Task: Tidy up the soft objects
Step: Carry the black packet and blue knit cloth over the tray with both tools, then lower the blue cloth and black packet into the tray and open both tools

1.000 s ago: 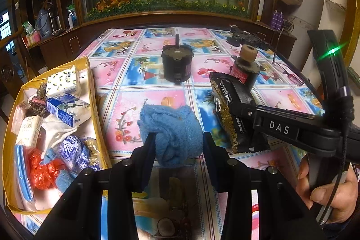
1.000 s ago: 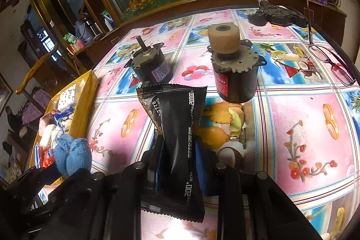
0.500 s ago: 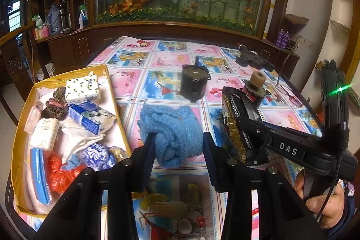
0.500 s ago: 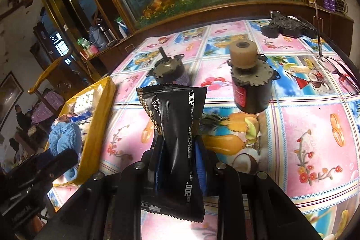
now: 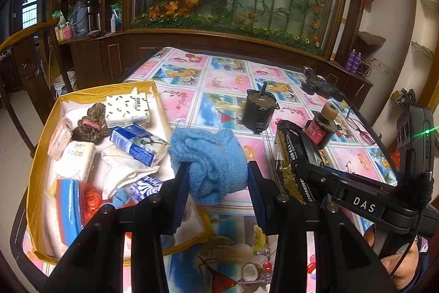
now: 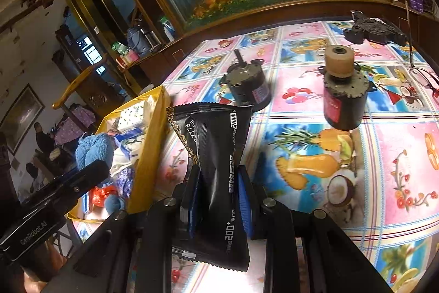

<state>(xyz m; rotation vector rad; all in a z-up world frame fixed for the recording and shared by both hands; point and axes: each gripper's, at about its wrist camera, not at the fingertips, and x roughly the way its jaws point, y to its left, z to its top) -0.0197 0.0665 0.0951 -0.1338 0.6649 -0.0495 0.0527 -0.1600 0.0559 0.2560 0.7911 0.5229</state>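
Both hands have carried their loads leftward toward the box: a second ago the blue cloth hung over the patterned bench with the box off at the edge, and now it hangs at the box's near corner, while the black packet has drawn close to the box's yellow wall.

The left tool (image 5: 218, 177) is pinched tight on the blue knitted cloth (image 5: 208, 158), a bunched wad squeezed between its blue-lined pads and bulging above them. The right tool (image 6: 218, 197) is clamped on the black foil packet (image 6: 214, 155), which stands upright between the pads, nipped in at the waist, its serrated ends above and below. From the left view the right tool comes in from the right with the packet at its tip, a hand (image 5: 397, 262) gripping its handle low in the corner.

Just beyond the cloth sits the yellow-rimmed box (image 5: 41, 144), already filled with soft things: a white tissue pack with lemon print (image 5: 127, 107), a blue tissue pack (image 5: 137, 142), a white pack marked "Face" (image 5: 78, 159), a dark frilly piece (image 5: 92, 122) and something red and crinkled (image 5: 92, 197).

Further out on the bench (image 6: 397, 155), with its fruit-print cover, stand two small motors well apart from the box: a dark one with a thin shaft (image 6: 248, 89) and one topped by a tan roller (image 6: 343, 98). A pair of glasses (image 6: 422, 78) lies at the far right.
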